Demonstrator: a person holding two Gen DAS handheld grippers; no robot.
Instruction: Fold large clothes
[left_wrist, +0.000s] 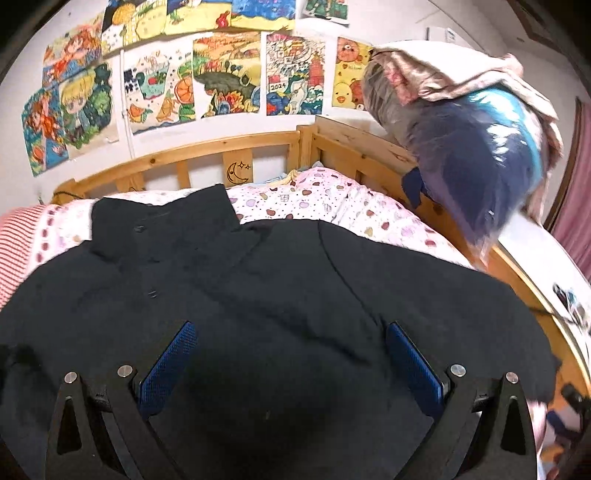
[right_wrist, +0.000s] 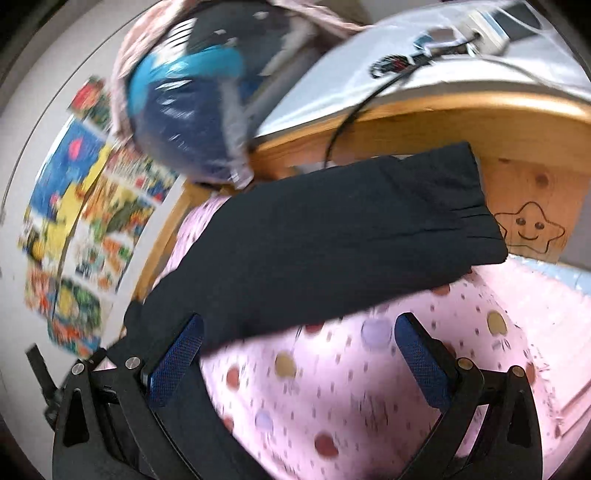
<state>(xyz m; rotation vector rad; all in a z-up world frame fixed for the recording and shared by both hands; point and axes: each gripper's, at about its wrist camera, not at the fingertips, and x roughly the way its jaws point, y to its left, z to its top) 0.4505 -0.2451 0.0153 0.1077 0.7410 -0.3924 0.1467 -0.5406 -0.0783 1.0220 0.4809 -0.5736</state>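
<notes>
Left gripper (left_wrist: 291, 354) and right gripper (right_wrist: 299, 347) are held spread above black coat (left_wrist: 258, 288); its sleeve (right_wrist: 332, 236) apparently lies on the dotted quilt (right_wrist: 369, 387).

— What do I have in front of me?

— I see a large black coat (left_wrist: 258, 295) spread flat, front up, buttons showing, its collar toward the far side of the bedding.

— And its sleeve?

— I see one sleeve (right_wrist: 351, 229) stretched straight out, its gathered cuff reaching the bed's edge.
</notes>
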